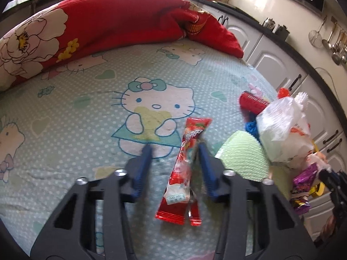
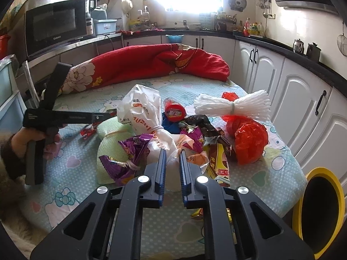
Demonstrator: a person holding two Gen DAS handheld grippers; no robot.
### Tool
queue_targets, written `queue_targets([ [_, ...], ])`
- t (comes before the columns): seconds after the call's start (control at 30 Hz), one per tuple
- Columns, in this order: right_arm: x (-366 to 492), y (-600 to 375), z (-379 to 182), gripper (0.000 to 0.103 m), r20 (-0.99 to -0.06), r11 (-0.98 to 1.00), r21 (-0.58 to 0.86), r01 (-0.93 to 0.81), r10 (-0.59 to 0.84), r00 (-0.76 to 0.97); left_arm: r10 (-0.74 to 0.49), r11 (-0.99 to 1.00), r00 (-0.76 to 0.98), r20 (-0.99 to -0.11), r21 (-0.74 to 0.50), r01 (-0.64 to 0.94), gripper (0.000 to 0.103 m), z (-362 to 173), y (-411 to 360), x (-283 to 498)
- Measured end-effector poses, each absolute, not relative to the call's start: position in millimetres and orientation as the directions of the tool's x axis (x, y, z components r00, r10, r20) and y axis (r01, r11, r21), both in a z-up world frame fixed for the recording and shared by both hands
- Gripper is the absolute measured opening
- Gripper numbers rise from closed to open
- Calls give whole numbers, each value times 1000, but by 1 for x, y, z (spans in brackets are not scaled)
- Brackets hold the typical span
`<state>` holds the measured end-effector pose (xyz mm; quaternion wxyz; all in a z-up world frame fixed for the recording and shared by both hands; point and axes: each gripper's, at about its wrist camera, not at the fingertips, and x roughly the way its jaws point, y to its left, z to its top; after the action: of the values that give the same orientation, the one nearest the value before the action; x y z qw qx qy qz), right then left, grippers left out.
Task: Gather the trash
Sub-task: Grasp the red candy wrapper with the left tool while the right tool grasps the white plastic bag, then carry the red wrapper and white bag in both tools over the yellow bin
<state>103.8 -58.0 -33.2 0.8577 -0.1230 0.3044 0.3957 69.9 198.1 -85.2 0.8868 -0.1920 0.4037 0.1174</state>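
A long red snack wrapper (image 1: 184, 169) lies flat on the cartoon-cat bedsheet (image 1: 65, 112). My left gripper (image 1: 175, 148) stands over it, jaws apart; the wrapper sits between the blue fingers (image 1: 147, 151), nearer the right one, and the left one is clear of it. In the right wrist view this gripper (image 2: 104, 115) reaches in from the left, held by a hand (image 2: 32, 136). My right gripper (image 2: 173, 158) is shut on a knotted white plastic bag (image 2: 138, 108) with orange print, at the front of the trash pile.
The pile holds purple wrappers (image 2: 128, 151), a red plastic bag (image 2: 249, 140), a white foam net bundle (image 2: 232, 106), a red can (image 2: 174, 109) and a green cloth (image 2: 108, 149). A yellow-rimmed black bin (image 2: 321, 205) stands off the bed's right corner. A red quilt (image 2: 151, 62) lies behind; cabinets (image 2: 303, 91) on the right.
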Motion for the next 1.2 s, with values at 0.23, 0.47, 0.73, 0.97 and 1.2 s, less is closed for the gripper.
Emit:
queue_targets([
  [0.23,95,-62,-24,9,-597,646,33,-763,625,503,52,907,649,-759,-236,-349,6,-81,202,67],
  [0.47,88,-74,-6,8,-547,653,46,-756,650,528,80,918,724,-685,-232,-321,4,-47,188,52],
  [0.73,87,-97,16,8,-492,693,37,-720,640,591,46,948,804,-593,-228,-222,4,-2,144,51],
  [0.97,92,-124,26,8,-464,740,39,-671,608,644,-14,966,830,-558,-221,-132,4,14,101,63],
  [1.2,102,-155,33,8,-443,789,50,-612,567,694,-65,975,830,-554,-214,-66,4,18,65,83],
])
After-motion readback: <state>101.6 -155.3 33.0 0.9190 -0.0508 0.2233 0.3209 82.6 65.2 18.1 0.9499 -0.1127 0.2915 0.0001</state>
